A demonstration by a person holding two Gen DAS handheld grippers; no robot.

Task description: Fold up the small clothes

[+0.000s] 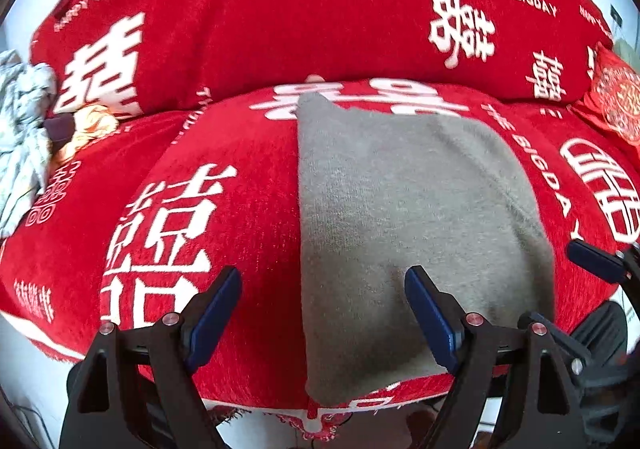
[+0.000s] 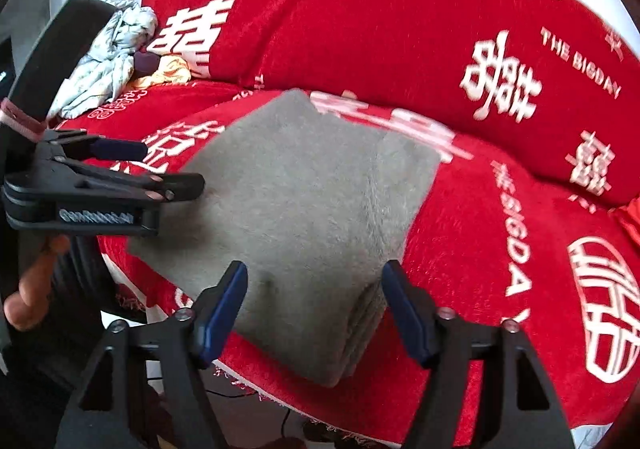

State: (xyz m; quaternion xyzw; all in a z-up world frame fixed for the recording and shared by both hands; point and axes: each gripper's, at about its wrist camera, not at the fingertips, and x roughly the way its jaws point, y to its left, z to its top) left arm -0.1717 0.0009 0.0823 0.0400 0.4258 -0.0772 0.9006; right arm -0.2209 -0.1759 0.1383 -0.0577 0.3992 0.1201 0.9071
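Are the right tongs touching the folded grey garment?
Apart. In the right wrist view the right tongs stand open above the grey garment, neither pad pressing it.

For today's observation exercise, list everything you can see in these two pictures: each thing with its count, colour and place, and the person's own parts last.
grey folded garment: one, grey, lying folded on the sofa seat in front of both grippers.
red sofa cover: one, red with white characters and lettering, over seat and backrest.
crumpled clothes: a pile, pale blue-white with some yellow and dark purple, at the seat's far left.
red patterned cushion: one, red with pale pattern, at the seat's right edge.
left hand-held gripper: one, black with blue pads, open over the garment's left edge.
right hand-held gripper: one, black with blue pads, open, gripping nothing.
fingers: on the left gripper's handle.
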